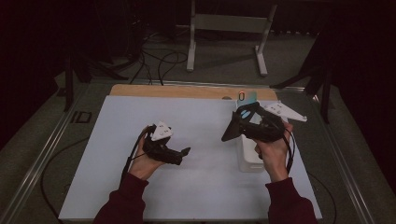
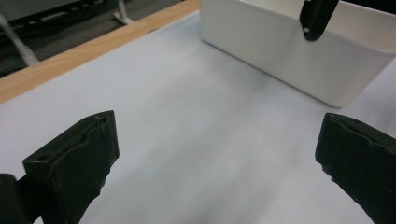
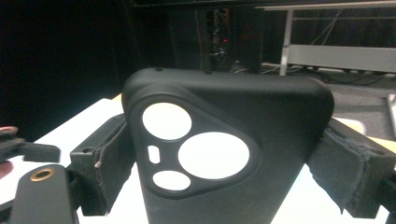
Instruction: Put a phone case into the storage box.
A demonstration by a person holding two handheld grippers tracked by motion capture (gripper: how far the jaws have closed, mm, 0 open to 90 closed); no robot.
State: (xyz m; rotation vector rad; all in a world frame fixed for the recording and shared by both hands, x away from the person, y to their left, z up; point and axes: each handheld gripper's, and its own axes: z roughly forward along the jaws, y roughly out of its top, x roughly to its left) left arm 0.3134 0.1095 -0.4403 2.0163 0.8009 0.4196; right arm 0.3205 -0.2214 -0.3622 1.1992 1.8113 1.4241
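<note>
The phone case [image 3: 224,154] in the right hand-held gripper [image 3: 224,186] looks like matt black rubbery plastic, smooth, with clean-cut holes for the lenses. The gripper's pads [image 3: 100,163] are black foam or rubber, rough and frayed at the edges (the left hand-held gripper [image 2: 219,163] has the same worn pads). The bin [image 2: 280,51] at the upper right is smooth white plastic with a soft sheen. The tabletop [image 1: 140,116] is covered by a matt white sheet, with bare pale wood along its far edge.

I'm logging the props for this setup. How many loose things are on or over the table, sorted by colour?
Black: 1, the phone case clamped in the right gripper
White: 1, the bin
Teal: 1, a small item at the far edge
Total: 3
</note>
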